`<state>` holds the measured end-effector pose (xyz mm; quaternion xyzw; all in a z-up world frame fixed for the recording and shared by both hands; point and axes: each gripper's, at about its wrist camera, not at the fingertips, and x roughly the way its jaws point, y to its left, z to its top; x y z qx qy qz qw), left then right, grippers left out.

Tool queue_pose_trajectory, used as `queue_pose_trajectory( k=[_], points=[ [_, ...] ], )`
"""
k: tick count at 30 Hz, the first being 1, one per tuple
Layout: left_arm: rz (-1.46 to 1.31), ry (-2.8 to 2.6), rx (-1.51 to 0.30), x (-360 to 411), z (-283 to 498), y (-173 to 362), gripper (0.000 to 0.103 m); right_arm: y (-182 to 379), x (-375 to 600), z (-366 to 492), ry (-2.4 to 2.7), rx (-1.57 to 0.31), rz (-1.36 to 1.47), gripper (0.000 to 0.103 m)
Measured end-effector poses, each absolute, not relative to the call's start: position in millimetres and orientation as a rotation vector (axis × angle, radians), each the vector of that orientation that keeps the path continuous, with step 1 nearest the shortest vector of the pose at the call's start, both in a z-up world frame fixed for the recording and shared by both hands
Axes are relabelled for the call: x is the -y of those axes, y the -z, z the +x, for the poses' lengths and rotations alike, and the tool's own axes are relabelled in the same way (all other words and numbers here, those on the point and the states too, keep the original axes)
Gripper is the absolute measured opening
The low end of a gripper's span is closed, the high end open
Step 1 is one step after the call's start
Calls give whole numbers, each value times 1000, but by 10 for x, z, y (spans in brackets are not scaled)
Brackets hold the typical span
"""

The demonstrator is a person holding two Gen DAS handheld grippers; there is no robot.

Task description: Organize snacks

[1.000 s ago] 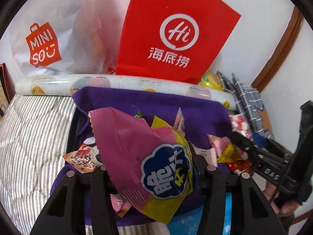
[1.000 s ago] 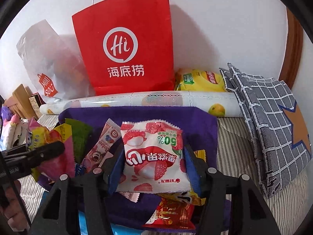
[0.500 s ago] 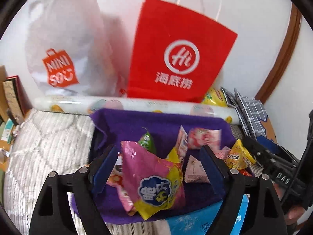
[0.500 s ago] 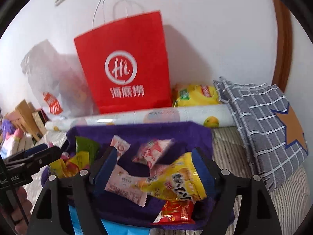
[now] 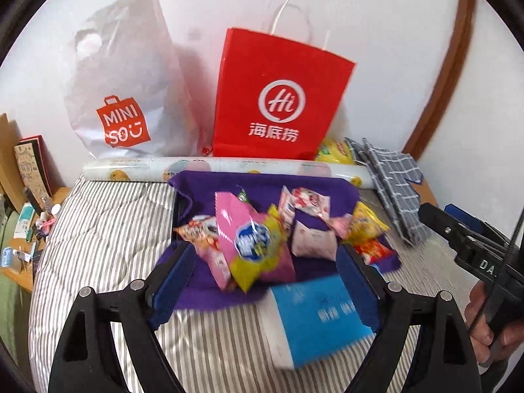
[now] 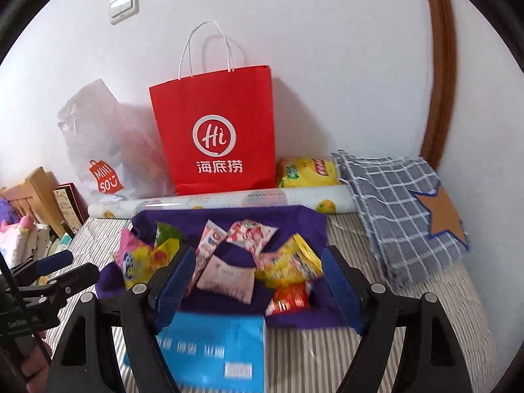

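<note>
- Both tongs hover above the striped bed (image 5: 108, 239): the left tongs (image 5: 265, 268) are spreading wider with nothing gripped, and the right tongs (image 6: 253, 278) stand apart, empty.
- Snack packets (image 6: 226, 276) lie loose in the purple fabric tray (image 6: 229, 216), the pink-and-yellow bag (image 5: 252, 245) at its left side.
- A blue box (image 5: 317, 314) rests just beside the tray's near edge.
- Bare bedding lies left of the tray; a paper roll (image 6: 229, 201) bounds its far edge.
- Behind, a red paper bag (image 6: 219, 131) stands against the wall.
</note>
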<state>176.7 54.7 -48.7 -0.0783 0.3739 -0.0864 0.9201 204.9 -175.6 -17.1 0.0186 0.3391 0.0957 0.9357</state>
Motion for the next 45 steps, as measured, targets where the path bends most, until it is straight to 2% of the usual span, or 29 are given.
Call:
queue_pose_trajectory(
  k=[6,11,21,27,45],
  points=[
    [-135,198,-748,-437,1310,362,90,58,1853,1546,-179,-690,45,78],
    [-135,203,-728,-392,982,302,96,40,1977,1194,-142,-688,36,78],
    [-97,171,-718,-277,516,245,96,-4,2100,630,-118,-634,34,99],
    [-93,183,-700,-201,358,172,96,-73,2297,476,-110,-634,123,100],
    [-51,176,-686,-42,264,87,96,-146,2402,281,-98,-613,133,100]
  ],
)
